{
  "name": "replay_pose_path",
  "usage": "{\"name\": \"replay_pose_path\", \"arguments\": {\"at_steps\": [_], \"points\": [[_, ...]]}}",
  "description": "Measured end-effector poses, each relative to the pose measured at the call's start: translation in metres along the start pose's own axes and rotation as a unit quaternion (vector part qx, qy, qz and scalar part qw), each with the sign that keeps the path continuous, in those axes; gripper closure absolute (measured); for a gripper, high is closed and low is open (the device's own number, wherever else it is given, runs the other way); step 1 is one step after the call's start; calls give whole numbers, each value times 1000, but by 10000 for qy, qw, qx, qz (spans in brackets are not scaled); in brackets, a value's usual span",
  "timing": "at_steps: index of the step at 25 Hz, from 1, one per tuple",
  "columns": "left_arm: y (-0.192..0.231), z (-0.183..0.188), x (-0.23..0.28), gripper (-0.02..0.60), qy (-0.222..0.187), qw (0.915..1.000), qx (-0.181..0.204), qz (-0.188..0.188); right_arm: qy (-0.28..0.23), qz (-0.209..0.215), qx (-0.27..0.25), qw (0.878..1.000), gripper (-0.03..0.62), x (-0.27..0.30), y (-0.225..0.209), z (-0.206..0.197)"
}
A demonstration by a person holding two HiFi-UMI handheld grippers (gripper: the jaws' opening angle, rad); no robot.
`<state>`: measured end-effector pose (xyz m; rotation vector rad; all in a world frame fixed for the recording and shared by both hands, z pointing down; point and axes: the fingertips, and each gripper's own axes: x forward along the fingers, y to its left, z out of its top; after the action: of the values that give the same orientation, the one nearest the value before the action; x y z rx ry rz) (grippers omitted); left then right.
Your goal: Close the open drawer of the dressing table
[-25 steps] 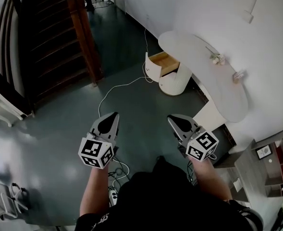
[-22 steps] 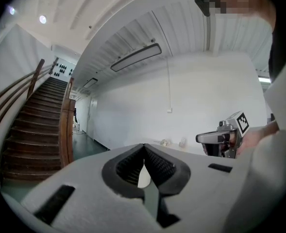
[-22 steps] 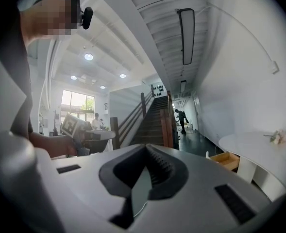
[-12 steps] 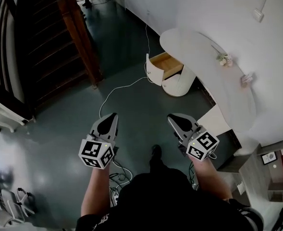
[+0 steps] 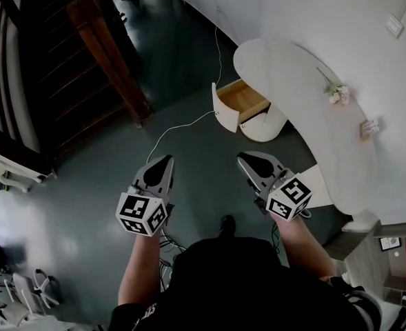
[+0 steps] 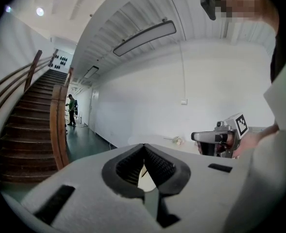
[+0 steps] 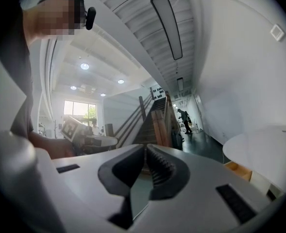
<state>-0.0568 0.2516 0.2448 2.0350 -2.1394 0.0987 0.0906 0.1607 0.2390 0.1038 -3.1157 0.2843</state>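
Wood-lined drawer point(image 5: 244, 96) stands pulled out of the white desk point(image 5: 292, 81), well apart from both grippers and ahead of them. Its white front panel point(image 5: 222, 110) faces left in the head view, so I'd say the closing push must run rightward, into the desk's base. The right gripper point(image 5: 246, 158) is nearer, with the drawer almost straight up-frame from its tips. The left gripper point(image 5: 166, 160) sits further left. Both have jaws closed together on nothing. A white cable point(image 5: 178, 124) lies on the floor between.
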Motion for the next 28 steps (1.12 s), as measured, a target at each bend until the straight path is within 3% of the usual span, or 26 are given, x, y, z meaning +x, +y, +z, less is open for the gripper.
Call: {"name": "replay_pose_path", "arguments": {"at_steps": [12, 20, 28], "points": [[34, 3, 99, 572, 142, 9988, -137, -444, 262, -449, 97, 9986, 572, 35, -91, -1], [122, 8, 208, 572, 245, 9942, -91, -1044, 424, -930, 64, 9947, 579, 130, -168, 4], [193, -5, 306, 572, 631, 9815, -96, -1805, 363, -1491, 293, 9877, 583, 224, -226, 12]]}}
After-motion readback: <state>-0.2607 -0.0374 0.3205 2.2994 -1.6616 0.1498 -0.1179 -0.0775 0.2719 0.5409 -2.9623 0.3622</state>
